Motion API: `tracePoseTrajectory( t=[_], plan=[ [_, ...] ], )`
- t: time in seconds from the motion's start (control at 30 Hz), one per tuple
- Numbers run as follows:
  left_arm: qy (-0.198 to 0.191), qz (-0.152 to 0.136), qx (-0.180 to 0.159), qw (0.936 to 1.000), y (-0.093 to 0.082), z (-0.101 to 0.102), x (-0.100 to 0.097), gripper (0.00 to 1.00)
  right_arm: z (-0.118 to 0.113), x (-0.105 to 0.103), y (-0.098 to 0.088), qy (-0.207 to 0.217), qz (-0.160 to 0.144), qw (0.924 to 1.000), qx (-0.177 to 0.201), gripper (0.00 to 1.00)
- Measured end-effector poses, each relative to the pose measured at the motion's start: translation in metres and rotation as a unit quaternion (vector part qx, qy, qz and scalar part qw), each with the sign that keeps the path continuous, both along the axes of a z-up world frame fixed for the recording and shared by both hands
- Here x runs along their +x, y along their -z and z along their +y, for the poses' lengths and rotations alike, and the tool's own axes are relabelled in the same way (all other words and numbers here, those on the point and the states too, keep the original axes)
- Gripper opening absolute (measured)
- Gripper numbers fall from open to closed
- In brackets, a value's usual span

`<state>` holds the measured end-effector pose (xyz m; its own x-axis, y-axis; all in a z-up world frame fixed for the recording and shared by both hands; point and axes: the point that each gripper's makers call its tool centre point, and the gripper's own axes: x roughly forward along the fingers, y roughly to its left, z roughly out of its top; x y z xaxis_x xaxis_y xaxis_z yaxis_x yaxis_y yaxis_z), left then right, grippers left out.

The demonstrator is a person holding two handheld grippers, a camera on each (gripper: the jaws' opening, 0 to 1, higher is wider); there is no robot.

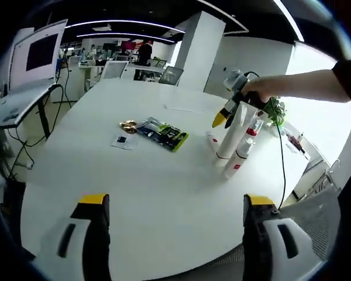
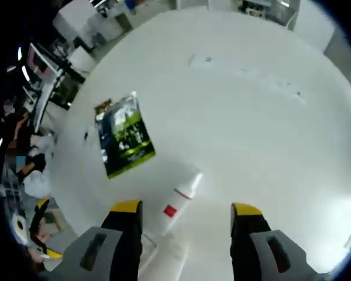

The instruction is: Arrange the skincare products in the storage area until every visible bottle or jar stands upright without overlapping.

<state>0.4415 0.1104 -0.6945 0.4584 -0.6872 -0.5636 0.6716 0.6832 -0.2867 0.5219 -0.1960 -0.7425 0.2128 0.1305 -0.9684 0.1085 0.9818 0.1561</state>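
Observation:
Several white skincare bottles point(image 1: 230, 138) with red labels are bunched at the right side of the round white table point(image 1: 134, 187); most look upright and very close together. A hand holds my right gripper point(image 1: 220, 119) just above them. In the right gripper view, one white bottle point(image 2: 176, 202) with a red label lies below and between the jaws, which stand wide apart without touching it. Another white bottle point(image 2: 164, 257) shows at the bottom edge. My left gripper point(image 1: 176, 200) is open over the near table edge, holding nothing.
A green packet point(image 1: 164, 133) point(image 2: 126, 137), a small gold object point(image 1: 127, 124) and a small card point(image 1: 123, 141) lie mid-table. A paper sheet point(image 1: 184, 108) lies further back. A potted plant point(image 1: 276, 111) and a cable point(image 1: 281, 167) are at the right edge.

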Motion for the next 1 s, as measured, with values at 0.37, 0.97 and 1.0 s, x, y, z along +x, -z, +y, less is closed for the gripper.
tracePoseTrajectory(
  t=[0.37,0.97,1.0],
  plan=[
    [0.000,0.004,-0.012,0.9999,-0.002,-0.001,-0.001,0.88,-0.003,-0.002,0.023,0.008,0.065,0.9974,-0.029,0.58],
    [-0.014,0.021,-0.013,0.9996,0.002,0.003,-0.001,0.87,0.002,-0.006,0.044,-0.038,0.097,0.9917,-0.076,0.39],
    [-0.014,0.021,-0.013,0.9996,0.002,0.003,-0.001,0.87,0.002,-0.005,0.045,-0.032,0.096,0.9922,-0.074,0.38]
  ],
)
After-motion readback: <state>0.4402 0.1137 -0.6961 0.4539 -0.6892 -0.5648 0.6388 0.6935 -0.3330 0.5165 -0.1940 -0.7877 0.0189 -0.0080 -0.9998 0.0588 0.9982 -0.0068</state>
